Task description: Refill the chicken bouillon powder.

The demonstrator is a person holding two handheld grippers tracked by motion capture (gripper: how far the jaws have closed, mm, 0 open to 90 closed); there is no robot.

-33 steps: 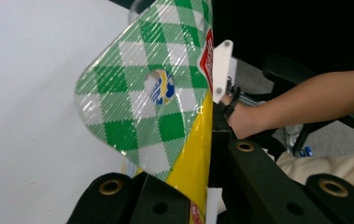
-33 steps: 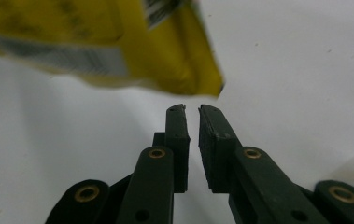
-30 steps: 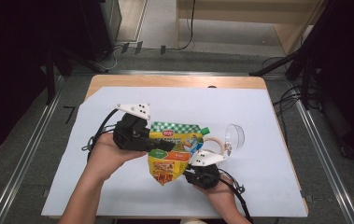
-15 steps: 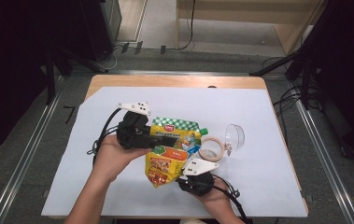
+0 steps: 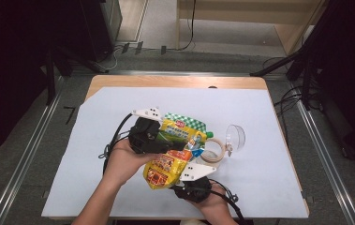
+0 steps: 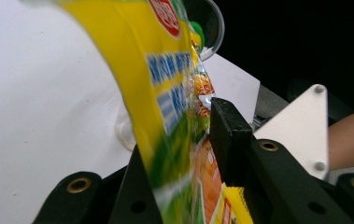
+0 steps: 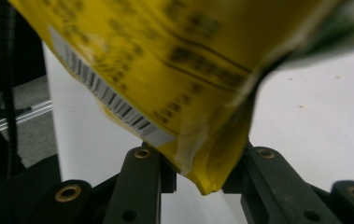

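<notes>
1. I have the yellow snack bag (image 5: 168, 159) lifted off the white table sheet (image 5: 62, 178), just left of the tape roll (image 5: 214, 151), which I use as my landmark.
2. My right gripper (image 5: 184, 180) sits below and left of the tape roll. In the right gripper view its jaws are clamped on the bag's bottom sealed corner (image 7: 207, 172).
3. My left gripper (image 5: 159, 140) is well left of the tape roll. Its jaws have just been opening; in the left gripper view the bag's side (image 6: 174, 140) hangs between them, and the right-hand jaw stands just clear of the film, so I read this grip as let go.
4. The bag's long axis runs diagonally: bottom seal towards me at the right gripper, top pointing up and away, towards the green checked packet (image 5: 184, 121) behind it.
5. My judgement: the right hand alone carries the bag now, and the left is nearer its upper half for a regrip.
6. A clear plastic cup (image 5: 235, 137) lies on its side just right of the tape roll.
</notes>
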